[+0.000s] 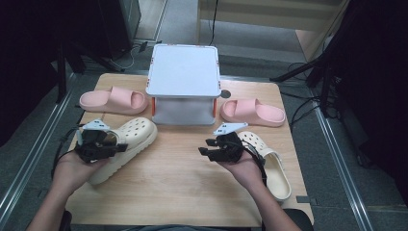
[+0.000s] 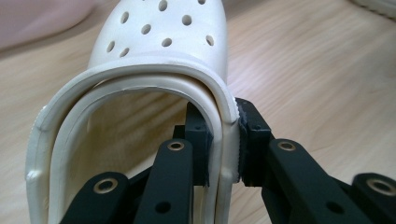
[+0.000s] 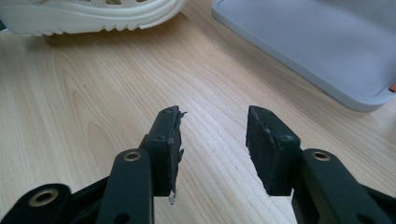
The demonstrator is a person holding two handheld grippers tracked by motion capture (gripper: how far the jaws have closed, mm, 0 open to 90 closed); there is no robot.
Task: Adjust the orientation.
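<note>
Near the table's (image 1: 183,183) left edge, my left gripper (image 2: 223,140) pinches the cream clog's (image 1: 126,144) thin side wall; that soft rim could fold and slip out if lifted. My right gripper (image 3: 212,140) hangs parted, empty.

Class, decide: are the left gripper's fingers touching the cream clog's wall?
Touching. The left gripper view shows the left gripper with one of its fingers inside and one outside the cream clog, pressed against its side wall.
</note>
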